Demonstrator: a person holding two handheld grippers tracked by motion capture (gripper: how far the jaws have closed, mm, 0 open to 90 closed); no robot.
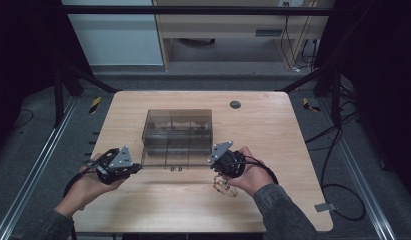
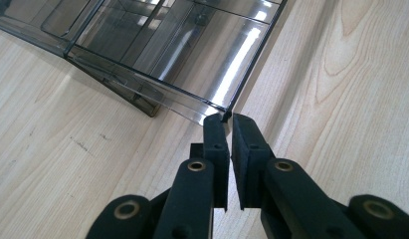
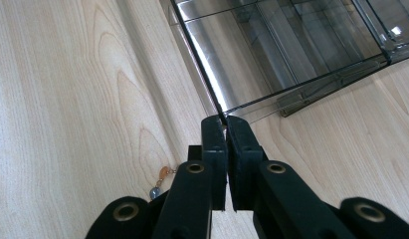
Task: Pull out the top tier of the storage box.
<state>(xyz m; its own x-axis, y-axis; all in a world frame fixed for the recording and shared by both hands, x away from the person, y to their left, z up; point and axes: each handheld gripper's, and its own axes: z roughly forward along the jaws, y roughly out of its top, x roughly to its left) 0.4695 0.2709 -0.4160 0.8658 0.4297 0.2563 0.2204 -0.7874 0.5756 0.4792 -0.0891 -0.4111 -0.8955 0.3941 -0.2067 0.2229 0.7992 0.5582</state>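
A smoky clear plastic organizer box (image 1: 178, 125) with compartments stands mid-table, and a flat clear panel, apparently its lid (image 1: 175, 154), lies out toward me. My left gripper (image 1: 138, 167) is at the panel's near left corner. In the left gripper view its jaws (image 2: 227, 122) are shut, with the lid (image 2: 192, 59) corner pinched between the tips. My right gripper (image 1: 213, 165) is at the near right corner. In the right gripper view it (image 3: 224, 122) is likewise shut on the lid (image 3: 271, 55) corner.
A small beaded chain (image 1: 224, 187) lies on the wooden table (image 1: 273, 135) under my right hand, and its orange and grey beads (image 3: 159, 181) show beside the jaws. Two latches (image 1: 176, 168) sit on the panel's near edge. A round grommet (image 1: 235, 104) is at the back.
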